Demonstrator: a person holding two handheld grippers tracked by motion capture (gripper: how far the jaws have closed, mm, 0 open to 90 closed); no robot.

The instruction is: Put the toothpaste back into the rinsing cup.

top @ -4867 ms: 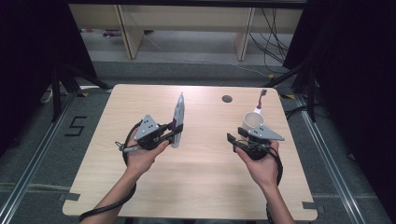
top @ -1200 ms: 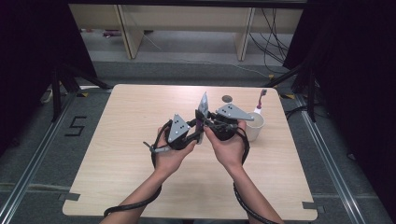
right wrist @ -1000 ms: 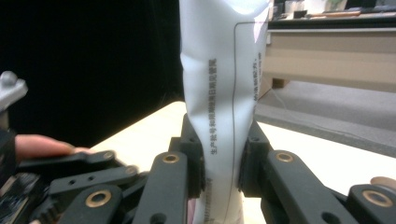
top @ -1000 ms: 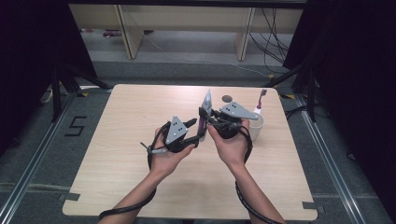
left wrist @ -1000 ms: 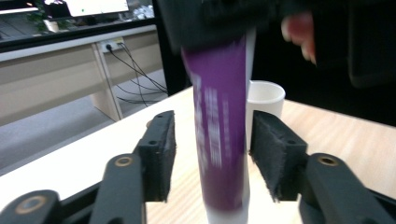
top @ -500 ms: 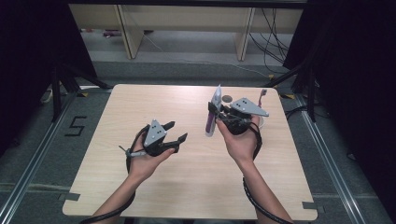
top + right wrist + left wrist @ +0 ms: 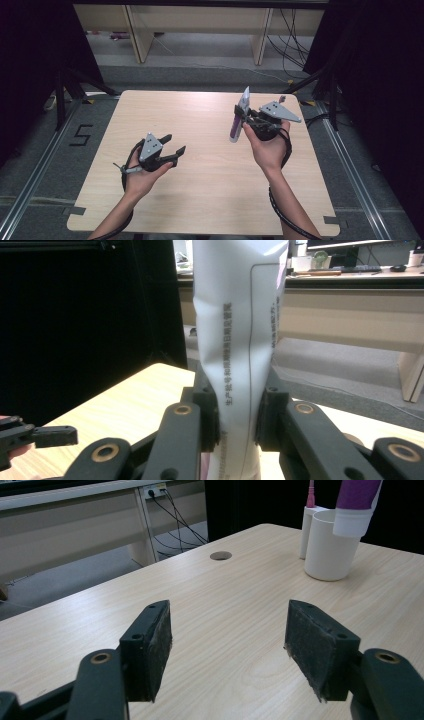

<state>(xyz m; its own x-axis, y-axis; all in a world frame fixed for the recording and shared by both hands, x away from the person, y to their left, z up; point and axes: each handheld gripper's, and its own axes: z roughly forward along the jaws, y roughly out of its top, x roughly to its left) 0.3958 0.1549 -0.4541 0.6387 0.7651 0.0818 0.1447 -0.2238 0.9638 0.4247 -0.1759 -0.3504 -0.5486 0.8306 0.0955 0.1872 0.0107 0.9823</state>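
A white and purple tube stands upright, cap end down, with my right gripper shut on its middle above the table's right half. In the right gripper view both pads pinch the printed white tube at my right gripper. My left gripper hovers over the left middle of the table; its jaws have just been opening and nothing is between them. In the left gripper view my left gripper faces bare wood, and the tube's cap hangs over a white cup.
The wooden table has a round hole near its far edge. Behind the cup stands a second white holder with a pink item in it. Shelving and cables lie on the floor beyond the table.
The tube passed from my left gripper to my right one. The left gripper opened and drew back to the left and nearer the person. The right gripper carried the tube to the right.
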